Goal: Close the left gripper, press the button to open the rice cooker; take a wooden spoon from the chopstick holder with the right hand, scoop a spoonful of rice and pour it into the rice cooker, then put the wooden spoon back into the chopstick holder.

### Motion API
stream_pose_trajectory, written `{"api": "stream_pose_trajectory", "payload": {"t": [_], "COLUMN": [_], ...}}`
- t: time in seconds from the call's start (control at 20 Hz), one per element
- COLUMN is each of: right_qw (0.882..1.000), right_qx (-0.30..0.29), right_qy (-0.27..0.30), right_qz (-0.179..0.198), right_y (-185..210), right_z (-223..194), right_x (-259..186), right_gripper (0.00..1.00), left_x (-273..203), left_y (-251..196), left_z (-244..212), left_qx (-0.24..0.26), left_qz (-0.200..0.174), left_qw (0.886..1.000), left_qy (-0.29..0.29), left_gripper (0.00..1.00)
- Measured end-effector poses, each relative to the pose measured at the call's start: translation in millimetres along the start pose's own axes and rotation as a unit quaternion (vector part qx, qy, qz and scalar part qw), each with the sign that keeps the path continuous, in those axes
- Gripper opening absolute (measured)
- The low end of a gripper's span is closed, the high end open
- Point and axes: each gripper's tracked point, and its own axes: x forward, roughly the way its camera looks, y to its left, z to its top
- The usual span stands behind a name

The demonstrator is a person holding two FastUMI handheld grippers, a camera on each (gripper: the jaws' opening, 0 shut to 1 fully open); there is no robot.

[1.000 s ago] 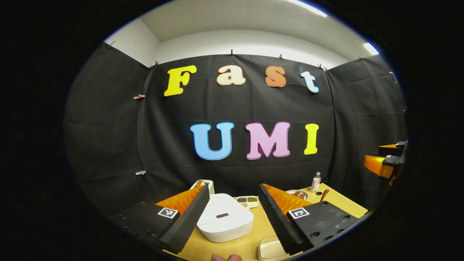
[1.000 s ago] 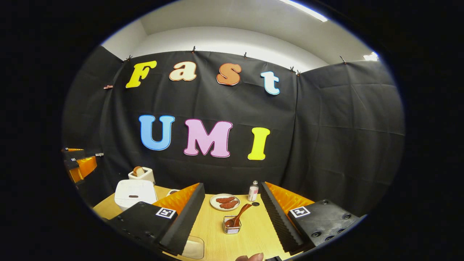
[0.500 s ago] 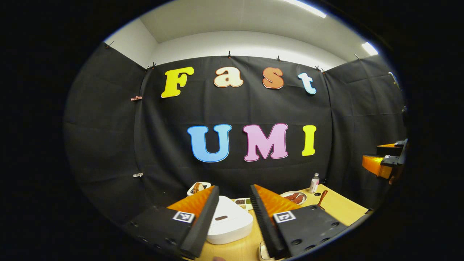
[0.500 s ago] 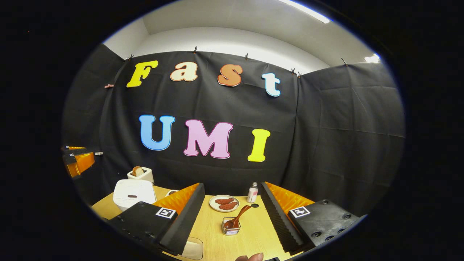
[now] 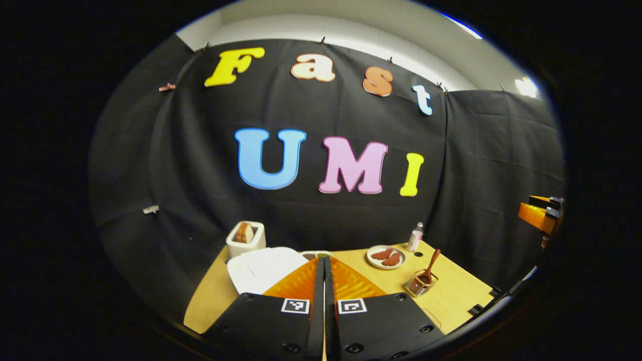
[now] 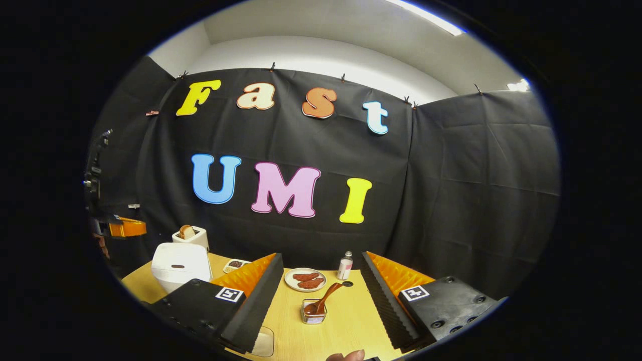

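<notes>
Since a second ago I have brought my left gripper (image 5: 323, 281) from wide apart to fully clenched: its two fingers now meet along a thin seam with nothing between them, and the view has lifted and pulled back from the cooker (image 5: 263, 268). The cooker's white lid is down, just beyond my fingertips and a little to their left. Behind it stands the toaster (image 5: 245, 239) with bread in its slot. To the right on the bench (image 5: 451, 296) I see the plate (image 5: 385, 257) with brown pieces on it, the bottle (image 5: 415, 236) beyond it, and the holder (image 5: 420, 286) with the spoon (image 5: 429, 266) leaning out of it. The right gripper (image 5: 539, 218) shows at the far right edge, off the bench.

In the right gripper view, my right gripper (image 6: 321, 306) has hardly shifted; it is spread wide and carries nothing, above the bench (image 6: 346, 326). The holder (image 6: 313, 313) sits between its fingers, farther off, spoon (image 6: 323, 302) inside, handle tilted up to the right. The plate (image 6: 304, 279) and bottle (image 6: 344, 266) lie behind. The cooker (image 6: 179, 265) is at left, with the toaster (image 6: 190, 236) behind it, and the left gripper (image 6: 125, 228) up beside them.
</notes>
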Motion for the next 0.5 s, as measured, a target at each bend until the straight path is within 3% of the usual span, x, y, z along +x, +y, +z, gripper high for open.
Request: {"api": "stream_pose_trajectory", "payload": {"t": [0.2,0.5], "right_qw": [1.0,0.998], "right_qx": [0.003,-0.001], "right_qy": [0.005,0.018], "right_qz": [-0.017,-0.053], "right_y": [-18,-56], "right_z": [-7,-20], "right_x": [-2,-9], "right_gripper": [0.98,0.98], "left_x": [49,106], "left_y": [29,66], "left_z": [-46,-106], "left_qx": [-0.004,-0.04], "left_qz": [-0.01,0.014], "left_qw": [0.997,0.986], "left_qy": [0.078,0.16], "left_gripper": [0.06,0.06]}}
